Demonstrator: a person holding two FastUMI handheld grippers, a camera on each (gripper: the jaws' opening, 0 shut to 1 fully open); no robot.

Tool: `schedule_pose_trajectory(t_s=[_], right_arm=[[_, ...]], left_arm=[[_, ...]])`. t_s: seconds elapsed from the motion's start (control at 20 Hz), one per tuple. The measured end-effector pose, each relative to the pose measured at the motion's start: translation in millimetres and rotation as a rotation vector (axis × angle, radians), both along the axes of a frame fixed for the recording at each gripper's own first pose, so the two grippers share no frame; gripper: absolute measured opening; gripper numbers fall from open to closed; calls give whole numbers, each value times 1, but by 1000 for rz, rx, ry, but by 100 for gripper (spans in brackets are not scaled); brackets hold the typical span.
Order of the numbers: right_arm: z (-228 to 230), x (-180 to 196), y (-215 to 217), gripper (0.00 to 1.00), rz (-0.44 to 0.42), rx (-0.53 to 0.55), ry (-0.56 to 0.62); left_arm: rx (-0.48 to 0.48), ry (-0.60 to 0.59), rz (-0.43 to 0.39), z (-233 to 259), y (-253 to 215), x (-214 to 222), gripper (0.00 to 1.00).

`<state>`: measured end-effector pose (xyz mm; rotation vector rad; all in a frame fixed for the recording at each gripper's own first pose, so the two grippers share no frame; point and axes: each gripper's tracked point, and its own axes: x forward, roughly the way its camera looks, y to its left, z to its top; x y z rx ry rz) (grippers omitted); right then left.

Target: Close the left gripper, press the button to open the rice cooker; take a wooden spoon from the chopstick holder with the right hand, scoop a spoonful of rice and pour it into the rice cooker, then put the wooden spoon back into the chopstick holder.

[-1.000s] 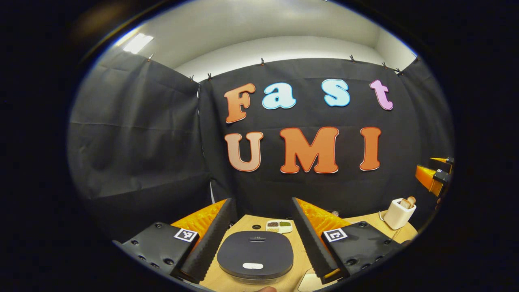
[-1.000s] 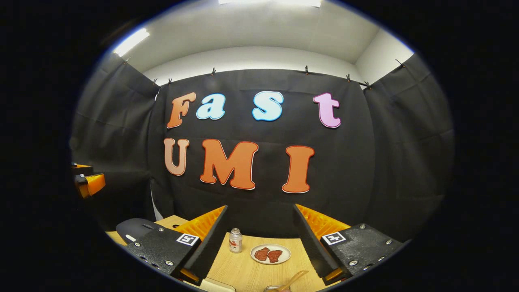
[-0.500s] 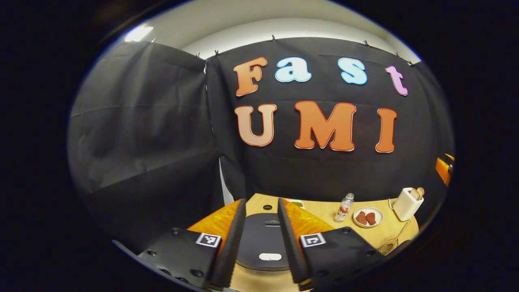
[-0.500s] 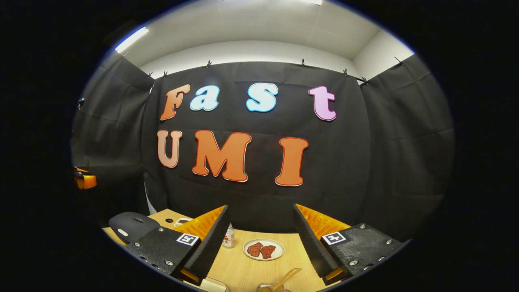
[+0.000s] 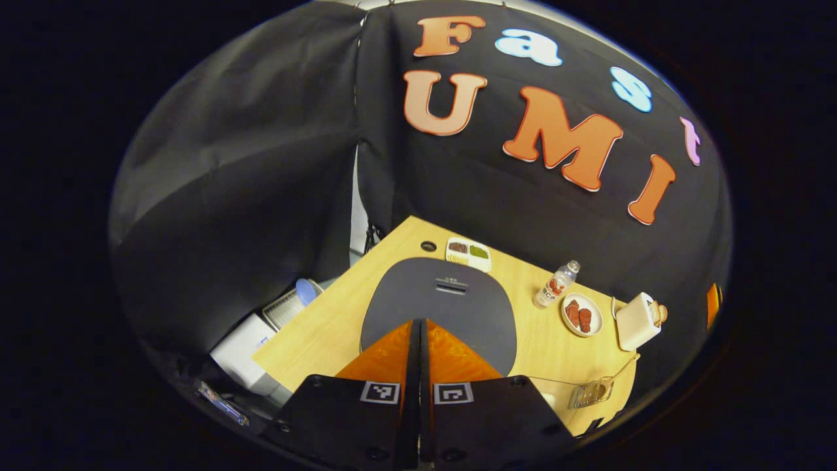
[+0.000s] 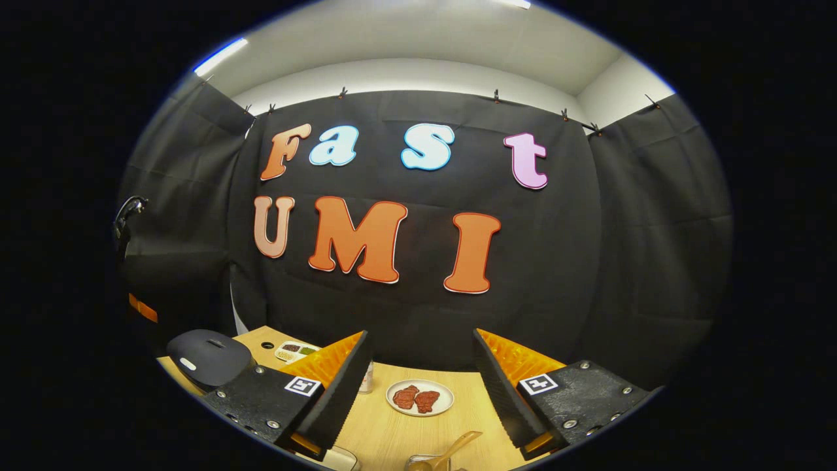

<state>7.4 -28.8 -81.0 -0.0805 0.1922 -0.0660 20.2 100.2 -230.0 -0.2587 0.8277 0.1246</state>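
The dark grey rice cooker (image 5: 438,301) sits closed on the wooden table (image 5: 327,333). My left gripper (image 5: 418,325) is shut with nothing between its fingers; it points down over the front of the lid and hides the button. A white chopstick holder (image 5: 633,322) with wooden handles sticking out stands at the table's far right. A clear container (image 5: 592,391) has a wooden spoon leaning in it. My right gripper (image 6: 420,337) is open and empty, held above the table. In the right gripper view the cooker (image 6: 206,356) lies at the left, its white button (image 6: 187,364) visible.
A small dish of beans (image 5: 468,252) sits behind the cooker. A bottle (image 5: 556,284) and a plate of red meat (image 5: 579,315) stand to its right; the plate (image 6: 419,397) lies ahead of my right gripper. White boxes (image 5: 242,347) sit below the table's left edge.
My left gripper's fingers have gone from wide open to shut. It rose and tilted down over the rice cooker. My right gripper stayed open and hardly moved.
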Motion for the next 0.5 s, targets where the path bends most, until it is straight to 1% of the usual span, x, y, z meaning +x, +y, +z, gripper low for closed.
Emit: schedule_pose_trajectory(t_s=[0.1, 0.2, 0.25, 0.3, 0.35, 0.5], right_arm=[[-8, 0, -3, 95, -12, -14, 19], [-19, -5, -10, 95, -28, -21, 44], [-22, -8, -14, 97, -39, -24, 54], [-25, -10, -17, 95, -49, -27, 64], [-29, -12, -22, 95, -62, -28, 73], [-41, -19, -34, 95, -97, -27, 104]], left_arm=[[-47, 53, -19, -11, -8, 0, 5], [-129, 99, -39, -19, -24, -3, 6], [-165, 125, -45, -26, -30, -3, 6], [-201, 155, -51, -33, -37, -3, 6], [-232, 185, -56, -43, -44, -3, 6], [-267, 254, -66, -61, -52, -4, 6]])
